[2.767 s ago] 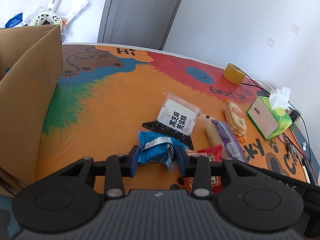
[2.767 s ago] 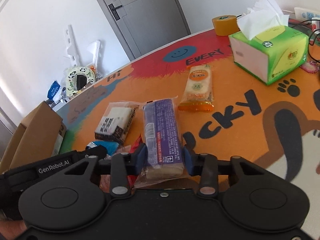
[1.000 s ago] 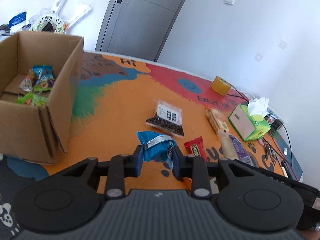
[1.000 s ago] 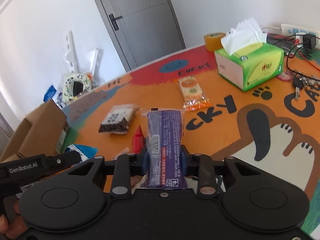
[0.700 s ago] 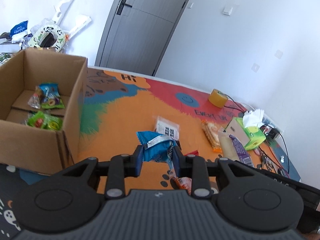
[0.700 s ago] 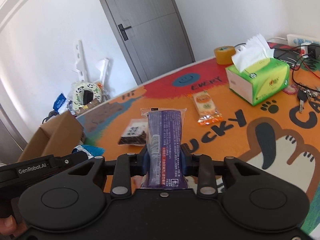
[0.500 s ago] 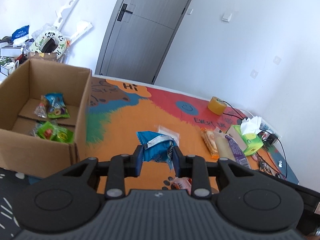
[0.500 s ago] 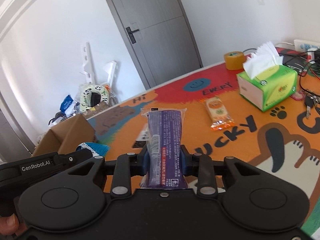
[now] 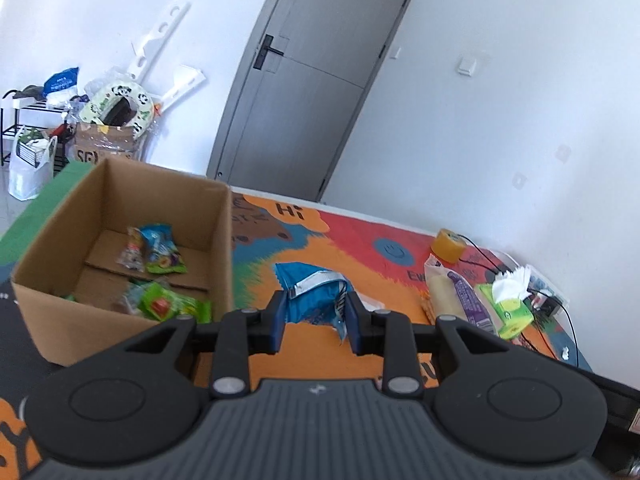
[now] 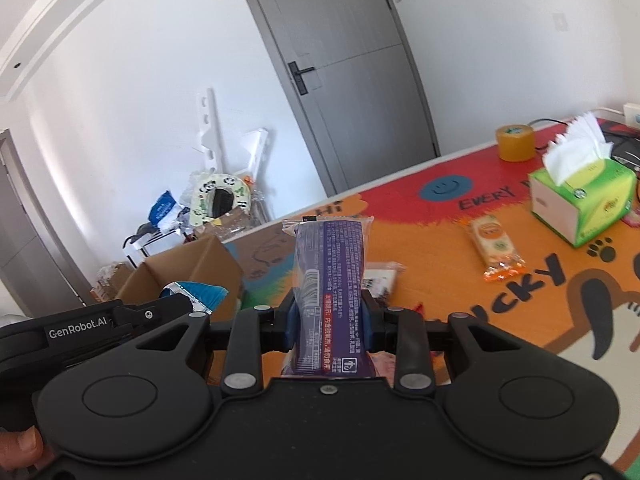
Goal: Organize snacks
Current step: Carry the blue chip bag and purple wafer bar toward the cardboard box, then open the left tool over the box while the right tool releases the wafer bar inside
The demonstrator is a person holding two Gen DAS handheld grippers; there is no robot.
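Both tongs have risen since the earlier frames, and the snacks lying on the desk (image 10: 440,292) now look smaller and lower in each view. Left tongs (image 9: 316,316) are clamped on a crumpled blue packet (image 9: 310,294), held clear above the orange surface. Right tongs (image 10: 329,322) are clamped on a long purple-wrapped bar (image 10: 330,276), which sticks out forward past the pads, its far end free in the air.

An open cardboard box (image 9: 222,240) stands to the left of the left tongs. Inside it lie several small snack bags (image 9: 160,256), mostly green and blue, on the box floor. In the right wrist view the same box shows at left behind the blue packet, and part of a hand (image 10: 20,454) grips the other handle at the lower left edge.

On the desk, in the right wrist view: an orange cracker pack (image 10: 496,250) lies flat, well apart from the box; a small clear bag with a dark bottom (image 10: 378,280) lies just behind the purple bar, partly hidden. A green tissue box (image 10: 584,204) stands at the right, white tissue sticking up, with a roll of yellow tape (image 10: 515,142) behind it near the far edge. Cables run off the right side. A grey door (image 9: 304,92) stands shut in the wall behind the desk.
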